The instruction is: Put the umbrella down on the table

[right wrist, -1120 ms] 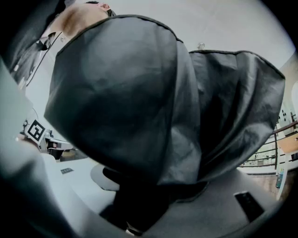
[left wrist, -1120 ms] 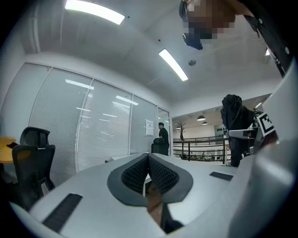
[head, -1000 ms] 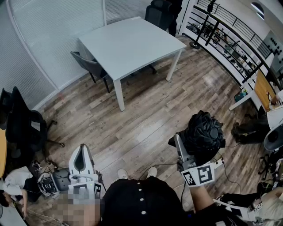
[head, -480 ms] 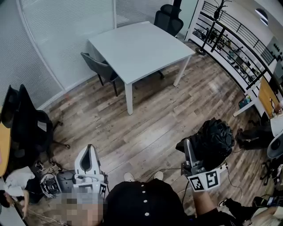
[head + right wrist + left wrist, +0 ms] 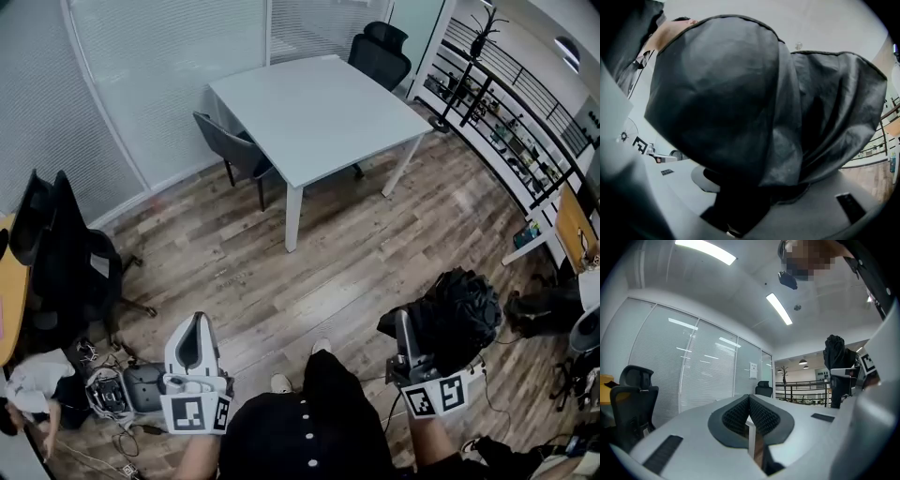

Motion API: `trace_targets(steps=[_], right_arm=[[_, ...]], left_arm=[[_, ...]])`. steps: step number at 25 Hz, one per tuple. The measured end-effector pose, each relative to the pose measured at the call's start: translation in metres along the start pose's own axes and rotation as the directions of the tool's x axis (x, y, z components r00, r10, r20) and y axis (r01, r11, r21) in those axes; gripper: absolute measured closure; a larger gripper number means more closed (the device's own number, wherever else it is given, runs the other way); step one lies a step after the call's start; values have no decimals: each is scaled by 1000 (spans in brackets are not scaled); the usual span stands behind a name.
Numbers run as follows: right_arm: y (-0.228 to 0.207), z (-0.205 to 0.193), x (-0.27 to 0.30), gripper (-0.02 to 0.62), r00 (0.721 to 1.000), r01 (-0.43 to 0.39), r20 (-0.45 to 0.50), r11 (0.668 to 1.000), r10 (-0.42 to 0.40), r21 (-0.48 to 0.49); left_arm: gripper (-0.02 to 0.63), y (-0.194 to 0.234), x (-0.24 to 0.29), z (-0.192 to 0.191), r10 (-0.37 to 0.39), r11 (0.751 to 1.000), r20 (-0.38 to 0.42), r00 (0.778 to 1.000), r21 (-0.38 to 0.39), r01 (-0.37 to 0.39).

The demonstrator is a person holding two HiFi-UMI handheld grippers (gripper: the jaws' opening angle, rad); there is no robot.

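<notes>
A folded black umbrella (image 5: pixel 457 307) stands up out of my right gripper (image 5: pixel 405 339), low at the right of the head view. That gripper is shut on the umbrella's lower end. In the right gripper view the umbrella's black fabric (image 5: pixel 754 108) fills most of the picture and hides the jaws' tips of the right gripper (image 5: pixel 754 201). My left gripper (image 5: pixel 192 339) is low at the left, over the wooden floor. Its ribbed pads (image 5: pixel 736 416) meet, with nothing between them. The white square table (image 5: pixel 319 108) stands far ahead of both grippers.
A dark chair (image 5: pixel 234 150) is tucked under the table's left side and a black office chair (image 5: pixel 380 52) stands behind it. Another black chair (image 5: pixel 56 253) is at the left. Railed shelving (image 5: pixel 506 122) runs along the right. Cables and gear (image 5: pixel 112 389) lie on the floor at the lower left.
Both grippers and the head view have moved forward over the floor; the table now sits further right in the picture. The umbrella stays in the right gripper.
</notes>
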State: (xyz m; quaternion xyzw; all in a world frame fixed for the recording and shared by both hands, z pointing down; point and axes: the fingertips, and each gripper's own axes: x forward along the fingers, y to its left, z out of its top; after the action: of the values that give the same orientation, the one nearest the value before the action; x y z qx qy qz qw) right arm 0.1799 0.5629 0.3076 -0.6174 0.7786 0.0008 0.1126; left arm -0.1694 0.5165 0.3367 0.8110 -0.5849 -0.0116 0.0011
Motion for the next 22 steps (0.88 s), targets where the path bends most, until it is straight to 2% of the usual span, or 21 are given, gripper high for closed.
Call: trace_targets(steps=[10, 22], right_arm=[[8, -23, 70, 334, 997, -81, -12, 997, 81, 19], [2, -48, 175, 336, 986, -165, -28, 986, 166, 34]], left_arm=[[592, 36, 20, -5, 91, 996, -9, 996, 8, -91], [592, 82, 90, 0, 173, 985, -11, 985, 32, -172]])
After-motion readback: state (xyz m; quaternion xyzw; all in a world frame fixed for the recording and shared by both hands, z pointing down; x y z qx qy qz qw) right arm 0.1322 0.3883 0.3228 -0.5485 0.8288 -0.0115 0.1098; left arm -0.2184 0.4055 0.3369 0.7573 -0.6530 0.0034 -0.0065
